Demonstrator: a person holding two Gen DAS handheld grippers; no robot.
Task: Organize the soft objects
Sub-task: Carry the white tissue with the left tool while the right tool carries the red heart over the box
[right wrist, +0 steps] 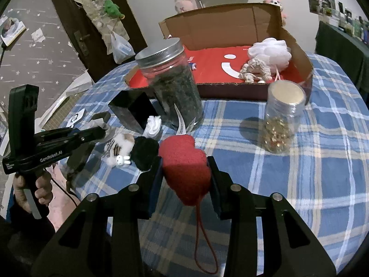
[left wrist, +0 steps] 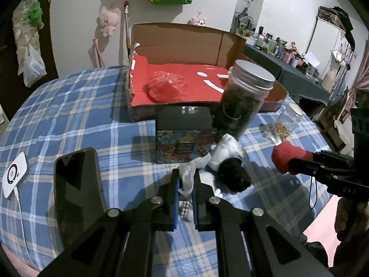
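Note:
My left gripper (left wrist: 185, 177) is shut on a thin white ribbon (left wrist: 188, 173). The ribbon runs to a bundle of white cloth (left wrist: 224, 151) and a black pompom (left wrist: 235, 178) on the plaid tablecloth (left wrist: 69, 115). My right gripper (right wrist: 184, 162) is shut on a red fuzzy heart (right wrist: 184, 166) lifted off the table, its red cord loop (right wrist: 203, 242) hanging below. In the right wrist view the left gripper (right wrist: 105, 128) is at the left, beside a white plush with a tiny bunny (right wrist: 120, 149) and the black pompom (right wrist: 145, 152). The heart (left wrist: 284, 159) also shows at the right of the left wrist view.
An open cardboard box (right wrist: 230, 87) with red lining holds a white bath pouf (right wrist: 269, 52) and a beige plush (right wrist: 256, 69). In front stand a tall jar of dark contents (right wrist: 173, 87), a small jar of gold bits (right wrist: 281, 120) and a black box (left wrist: 184, 136). A phone (left wrist: 76, 184) lies left.

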